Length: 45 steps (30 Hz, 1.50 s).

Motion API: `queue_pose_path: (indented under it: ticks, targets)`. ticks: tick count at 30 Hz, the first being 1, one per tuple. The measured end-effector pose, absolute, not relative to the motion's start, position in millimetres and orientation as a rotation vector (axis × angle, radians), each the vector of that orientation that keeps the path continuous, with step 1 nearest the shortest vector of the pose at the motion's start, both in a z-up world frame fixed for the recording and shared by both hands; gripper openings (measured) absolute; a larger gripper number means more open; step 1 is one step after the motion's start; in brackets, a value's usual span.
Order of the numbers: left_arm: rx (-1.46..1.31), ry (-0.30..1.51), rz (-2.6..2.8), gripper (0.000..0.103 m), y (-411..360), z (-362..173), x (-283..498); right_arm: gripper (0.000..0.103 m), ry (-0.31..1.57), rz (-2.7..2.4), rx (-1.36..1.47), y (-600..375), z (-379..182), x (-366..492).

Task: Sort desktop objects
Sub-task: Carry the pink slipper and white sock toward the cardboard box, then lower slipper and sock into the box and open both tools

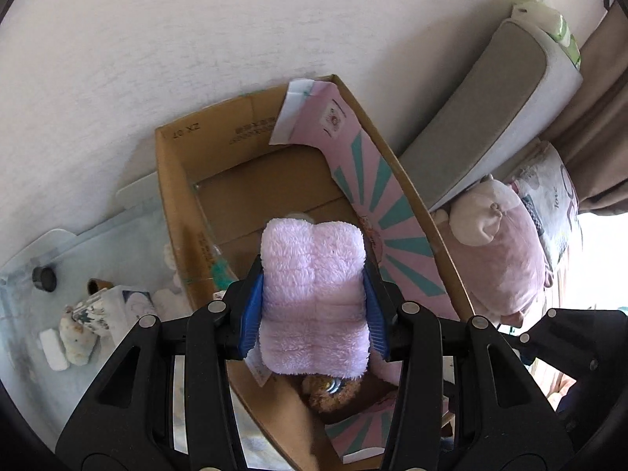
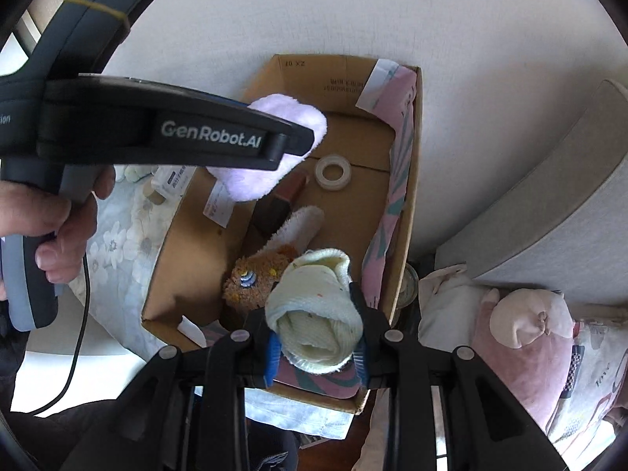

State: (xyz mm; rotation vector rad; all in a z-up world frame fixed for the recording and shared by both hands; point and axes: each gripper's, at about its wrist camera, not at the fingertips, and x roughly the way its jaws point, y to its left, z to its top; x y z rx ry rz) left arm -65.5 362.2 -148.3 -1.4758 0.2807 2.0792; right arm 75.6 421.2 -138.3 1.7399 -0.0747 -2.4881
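Backdrop: white wall (image 1: 157,39) is seen behind the cardboard box (image 2: 412,196), which stands open on a desk covered by a flowered cloth (image 2: 114,243); a grey cushion (image 1: 482,125) and a pink plush toy (image 2: 526,325) lie beside the box.

Left gripper (image 1: 314,298): its jaws are clenched on a folded lilac fluffy cloth (image 1: 314,294), which is held over the middle of the box, pointing steeply down, presumably so that it can be dropped inside.

Right gripper (image 2: 316,347): its jaws are clenched on a rolled cream sock (image 2: 314,322), held over the near end of the box, judged to be bound for the same place.

Already in the box: a brown fuzzy sock (image 2: 255,274), a roll of clear tape (image 2: 333,171), a dark red lipstick-like tube (image 2: 290,192) and a pink-and-teal printed sheet (image 2: 400,149) against the box's right wall are seen.

Outside the box: small bottles and packets (image 1: 90,314) are left on the cloth to the box's left, seemingly not yet sorted.

Writing: "GenRobot.AI" is read on the left gripper's side (image 2: 212,133); "ZX 01" is printed upside down on the box's far wall (image 1: 186,130); "love" is read on a cushion (image 1: 557,196) beyond the plush toy; other print is too small to be read.
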Motion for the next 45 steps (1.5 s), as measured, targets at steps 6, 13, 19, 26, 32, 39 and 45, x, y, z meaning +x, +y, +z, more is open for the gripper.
queue_pose_path:
  ticks: [6,13,19,26,32,39,45]
  targets:
    - [-1.486,0.274,2.082,0.041,366.2,-152.2,-66.4,0.028,-0.075,-2.483,1.720,422.7,-136.7,76.9]
    - [-1.500,0.279,2.091,0.042,367.8,-156.5,-69.9,0.028,-0.103,-2.468,1.711,417.9,-139.9,76.2]
    - [-1.547,0.227,2.131,0.103,361.8,-162.2,-78.9,0.054,-0.121,-2.449,1.738,413.6,-144.1,73.8]
    - [-1.524,0.171,2.137,0.103,350.7,-154.9,-80.6,0.075,-0.146,-2.481,1.702,412.5,-141.3,76.8]
    - [-1.509,0.157,2.125,0.103,339.7,-144.4,-77.4,0.075,-0.154,-2.504,1.708,412.7,-135.2,74.1]
    - [-1.499,0.133,2.114,0.103,327.8,-133.0,-75.7,0.075,-0.176,-2.526,1.710,404.4,-130.7,72.2]
    - [-1.467,0.142,2.131,0.103,309.8,-122.3,-72.7,0.075,-0.174,-2.558,1.738,400.8,-127.7,70.3]
